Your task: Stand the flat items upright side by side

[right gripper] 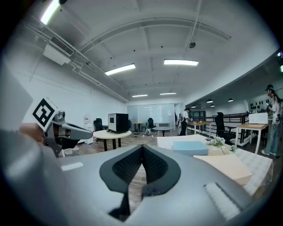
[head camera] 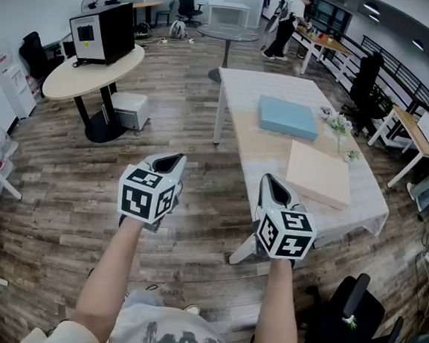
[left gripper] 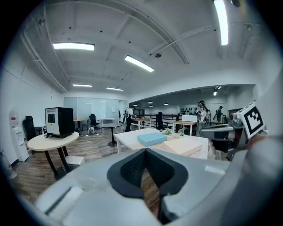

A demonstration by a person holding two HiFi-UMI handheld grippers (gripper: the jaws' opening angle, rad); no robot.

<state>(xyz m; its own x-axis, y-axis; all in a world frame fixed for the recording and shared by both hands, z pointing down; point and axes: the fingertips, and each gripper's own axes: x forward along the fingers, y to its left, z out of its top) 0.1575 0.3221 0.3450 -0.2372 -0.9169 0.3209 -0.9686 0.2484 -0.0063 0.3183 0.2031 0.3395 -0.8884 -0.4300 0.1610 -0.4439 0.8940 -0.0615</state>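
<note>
A light blue flat slab (head camera: 288, 117) lies on the white table (head camera: 246, 87), and a beige flat slab (head camera: 318, 173) lies nearer me on the same table. Both lie flat. They also show in the left gripper view as the blue slab (left gripper: 151, 139) and beige slab (left gripper: 185, 146), and in the right gripper view as the blue slab (right gripper: 190, 147) and beige slab (right gripper: 230, 167). My left gripper (head camera: 172, 160) and right gripper (head camera: 269, 181) are held in the air over the floor, short of the table. Both are shut with nothing between the jaws.
A small plant (head camera: 341, 126) stands at the table's right side. A round table (head camera: 96, 74) with a black box (head camera: 103, 32) is at the left, a white unit (head camera: 129, 110) under it. Black chairs (head camera: 351, 313) stand near right. A person (head camera: 284, 27) works at a far desk.
</note>
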